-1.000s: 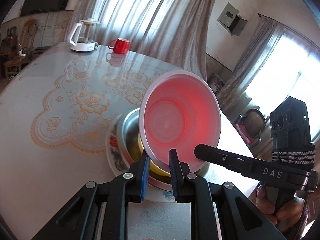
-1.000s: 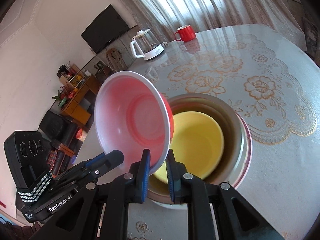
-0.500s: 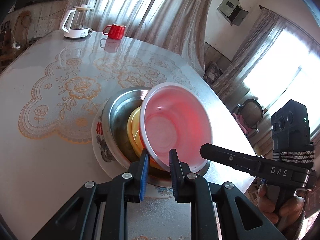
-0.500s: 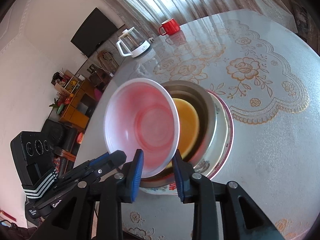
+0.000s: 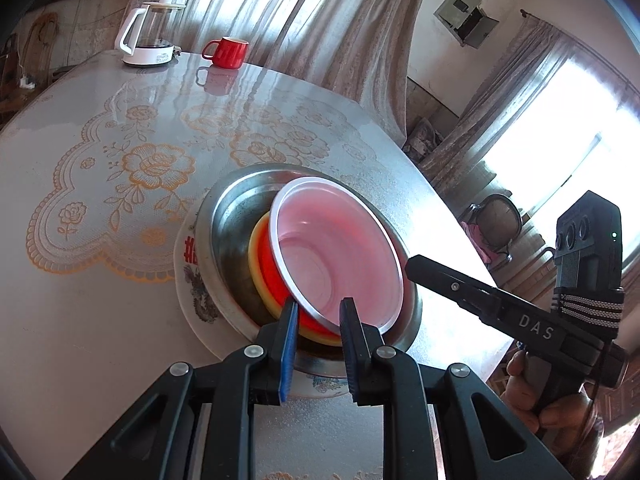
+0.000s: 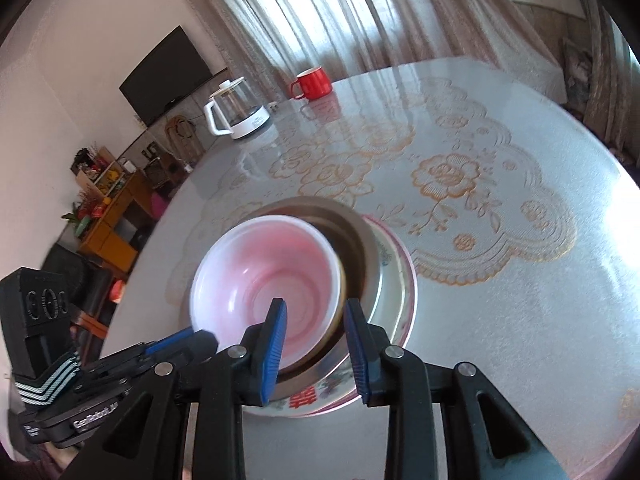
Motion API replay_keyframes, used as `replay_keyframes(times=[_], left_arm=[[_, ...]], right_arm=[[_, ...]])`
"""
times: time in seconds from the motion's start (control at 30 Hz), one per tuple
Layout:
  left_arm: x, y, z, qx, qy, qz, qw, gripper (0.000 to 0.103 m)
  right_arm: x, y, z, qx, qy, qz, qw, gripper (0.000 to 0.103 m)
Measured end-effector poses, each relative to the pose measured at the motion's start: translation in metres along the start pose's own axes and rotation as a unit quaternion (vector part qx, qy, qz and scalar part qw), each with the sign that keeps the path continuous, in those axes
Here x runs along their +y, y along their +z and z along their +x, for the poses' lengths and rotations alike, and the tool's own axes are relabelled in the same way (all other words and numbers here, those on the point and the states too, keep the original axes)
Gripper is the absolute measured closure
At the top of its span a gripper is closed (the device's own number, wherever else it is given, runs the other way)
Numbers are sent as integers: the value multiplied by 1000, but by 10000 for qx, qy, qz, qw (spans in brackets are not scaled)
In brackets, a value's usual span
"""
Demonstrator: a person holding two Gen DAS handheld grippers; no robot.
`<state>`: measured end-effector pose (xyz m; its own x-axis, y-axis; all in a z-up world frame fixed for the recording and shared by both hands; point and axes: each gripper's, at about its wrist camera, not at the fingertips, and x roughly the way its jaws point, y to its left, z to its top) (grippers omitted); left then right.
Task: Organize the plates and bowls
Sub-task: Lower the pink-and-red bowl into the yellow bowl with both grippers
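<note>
A bowl, white-pink inside and red outside (image 5: 340,256) (image 6: 268,280), lies tilted in a yellow bowl (image 5: 256,256). The yellow bowl sits in a steel bowl (image 5: 228,216) (image 6: 360,248) on a flowered plate (image 5: 188,264) (image 6: 400,280). My left gripper (image 5: 318,312) pinches the pink bowl's near rim, one pad outside and one inside, and its jaws are beginning to open. My right gripper (image 6: 314,320) straddles the rim on the other side, pads clearly apart and off it. Its finger (image 5: 424,272) shows by the bowl's right edge.
A red mug (image 5: 228,52) (image 6: 312,84) and a glass kettle (image 5: 150,32) (image 6: 236,116) stand at the far side of the round table. The table's edge (image 5: 460,220) runs close behind the stack on the right. A hand (image 5: 560,412) holds the right gripper.
The pink bowl came down from a steep tilt above the stack into the yellow bowl. The right gripper's jaws spread off the rim. The left gripper kept its hold.
</note>
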<state>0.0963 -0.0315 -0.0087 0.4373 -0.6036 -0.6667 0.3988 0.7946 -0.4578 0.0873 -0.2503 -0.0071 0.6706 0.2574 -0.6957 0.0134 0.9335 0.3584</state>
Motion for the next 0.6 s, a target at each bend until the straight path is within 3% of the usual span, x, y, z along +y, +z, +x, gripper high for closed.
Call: replay_keyframes(times=[0.23, 0.43, 0.57, 0.6], left_arm=[[0, 0, -1, -143, 202, 169, 9996, 81], [1, 4, 2, -178, 270, 187, 9993, 72], [-1, 4, -8, -474, 347, 271, 9979, 49], [-1, 3, -10, -531, 397, 324, 9973, 48]], right_arm=[[13, 0, 8, -120, -263, -454, 9986, 74], [27, -4, 17, -125, -492, -818, 9954, 71], [25, -4, 22, -83, -526, -785, 9955, 70], [25, -5, 22, -94, -531, -794, 9954, 70]])
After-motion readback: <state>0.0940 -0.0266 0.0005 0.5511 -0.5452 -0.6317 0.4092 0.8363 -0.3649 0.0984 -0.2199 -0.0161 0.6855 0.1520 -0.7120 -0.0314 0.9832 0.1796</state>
